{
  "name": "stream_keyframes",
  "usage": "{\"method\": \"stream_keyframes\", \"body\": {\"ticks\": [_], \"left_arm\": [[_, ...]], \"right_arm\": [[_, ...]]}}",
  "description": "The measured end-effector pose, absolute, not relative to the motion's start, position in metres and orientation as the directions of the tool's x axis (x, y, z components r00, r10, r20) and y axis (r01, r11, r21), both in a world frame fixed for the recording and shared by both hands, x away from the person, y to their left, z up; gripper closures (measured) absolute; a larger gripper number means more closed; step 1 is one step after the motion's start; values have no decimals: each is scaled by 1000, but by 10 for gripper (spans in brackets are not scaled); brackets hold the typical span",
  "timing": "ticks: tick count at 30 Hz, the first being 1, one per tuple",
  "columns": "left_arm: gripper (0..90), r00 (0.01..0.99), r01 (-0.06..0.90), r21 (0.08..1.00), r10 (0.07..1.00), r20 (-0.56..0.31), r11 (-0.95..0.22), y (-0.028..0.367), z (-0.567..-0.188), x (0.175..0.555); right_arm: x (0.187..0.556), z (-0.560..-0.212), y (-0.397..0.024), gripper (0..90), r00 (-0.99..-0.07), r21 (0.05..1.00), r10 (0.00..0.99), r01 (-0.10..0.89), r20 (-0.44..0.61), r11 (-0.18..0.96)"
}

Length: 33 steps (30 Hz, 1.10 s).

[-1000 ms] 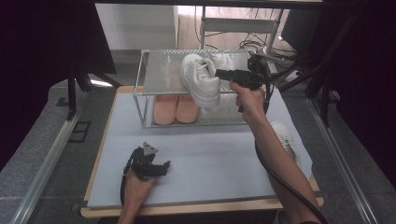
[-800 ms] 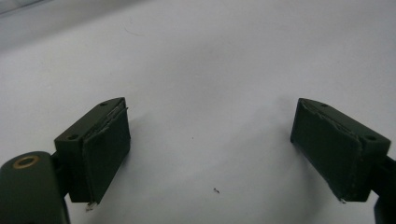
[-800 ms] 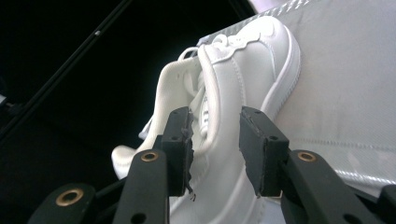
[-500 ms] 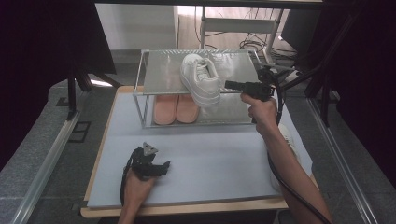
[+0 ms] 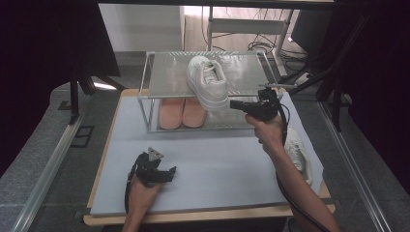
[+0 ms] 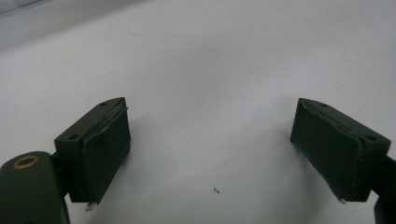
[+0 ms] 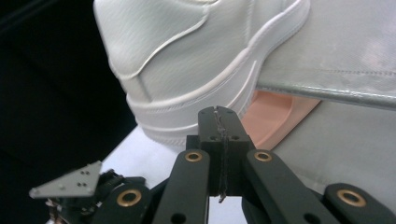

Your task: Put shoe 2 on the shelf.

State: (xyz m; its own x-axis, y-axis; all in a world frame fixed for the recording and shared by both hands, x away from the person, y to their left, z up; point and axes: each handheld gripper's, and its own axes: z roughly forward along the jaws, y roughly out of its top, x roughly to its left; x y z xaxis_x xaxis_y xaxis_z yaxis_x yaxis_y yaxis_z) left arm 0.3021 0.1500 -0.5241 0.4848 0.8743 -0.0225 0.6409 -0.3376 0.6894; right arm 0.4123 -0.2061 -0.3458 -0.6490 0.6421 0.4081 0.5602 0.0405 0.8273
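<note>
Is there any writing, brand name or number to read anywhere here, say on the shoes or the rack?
None can be read.
White sneaker on the rack: plain stitched panels, no logo or lettering seen in the right gripper view.
Second white sneaker on the table: too small to tell.
Pink insoles: no marks seen.
</note>
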Motion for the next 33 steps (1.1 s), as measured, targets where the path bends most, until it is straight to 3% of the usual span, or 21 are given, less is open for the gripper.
{"method": "stream_keyframes", "body": {"ticks": [16,33], "left_arm": [[122,485,641,689,874,-22,-338,150,-524,302],[122,481,641,692,876,-26,-331,150,-524,302]], "right_arm": [[404,-349,-194,900,-683,853,637,516,359,73],[427,-352,-158,900,-687,854,641,512,342,94]]}}
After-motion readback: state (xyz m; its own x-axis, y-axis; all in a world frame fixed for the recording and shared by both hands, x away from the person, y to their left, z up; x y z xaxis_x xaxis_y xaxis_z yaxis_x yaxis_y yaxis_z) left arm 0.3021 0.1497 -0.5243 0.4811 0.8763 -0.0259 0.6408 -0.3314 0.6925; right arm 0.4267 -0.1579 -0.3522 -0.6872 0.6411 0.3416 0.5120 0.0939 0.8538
